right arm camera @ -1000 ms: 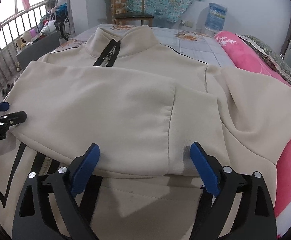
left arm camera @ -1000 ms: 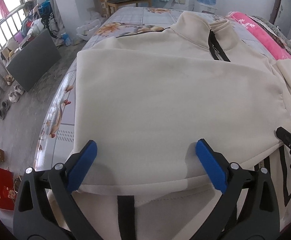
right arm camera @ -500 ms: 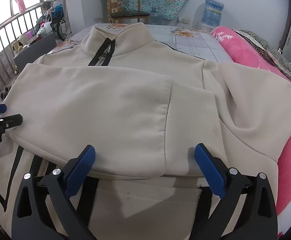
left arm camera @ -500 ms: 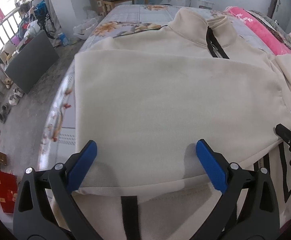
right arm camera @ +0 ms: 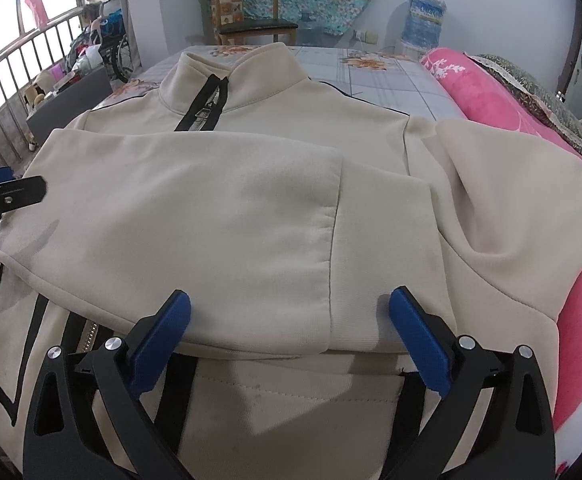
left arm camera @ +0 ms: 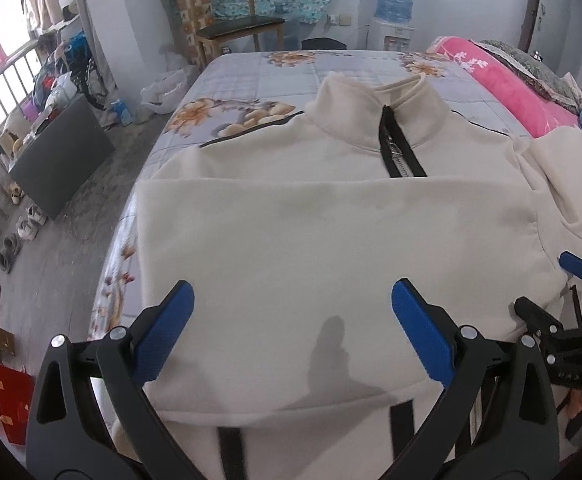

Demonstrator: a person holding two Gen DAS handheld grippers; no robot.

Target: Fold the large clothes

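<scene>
Cream fleece jacket (left arm camera: 331,240) lies flat on the floral bedsheet (left arm camera: 251,76), sleeve folded across its chest. Left view: left gripper (left arm camera: 291,320), jaws apart and empty, sits higher than before. Right view: right gripper (right arm camera: 291,320), jaws just widened, empty above the ribbed cuff (right arm camera: 371,280).

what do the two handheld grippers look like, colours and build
Both look alike. The left gripper has two black plastic fingers with triangular cut-outs, silver round pivot pins near the tips, and flat blue textured pads on the inner faces. The right gripper has the same black frame, silver pins and blue pads. No cables or sleeves show; small white lettering on the right gripper's side is unreadable.
</scene>
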